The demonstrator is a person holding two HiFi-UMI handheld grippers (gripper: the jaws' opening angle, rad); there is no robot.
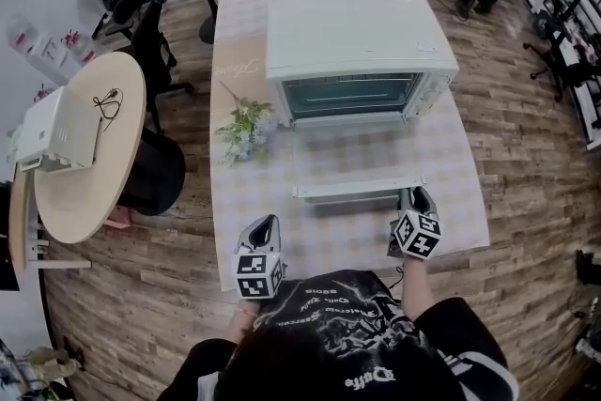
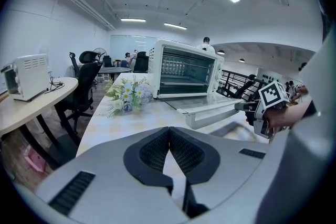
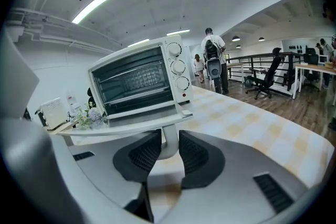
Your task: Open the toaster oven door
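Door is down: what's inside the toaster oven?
Inside the toaster oven, a wire rack spans the cavity, nothing visible on it. The floor beneath and the back corners are too dim.

Table (image 1: 451,202): rectangular, long axis running near to far, covered by a pale checked cloth; stands on a wood-plank floor (image 1: 526,155).

On the cloth:
- White toaster oven (image 1: 357,38), far half, toward the right edge, front facing near. Its door (image 1: 352,155) is folded out flat toward the near edge.
- Small bunch of white flowers (image 1: 246,129) with green leaves, lying just left of the oven's front.
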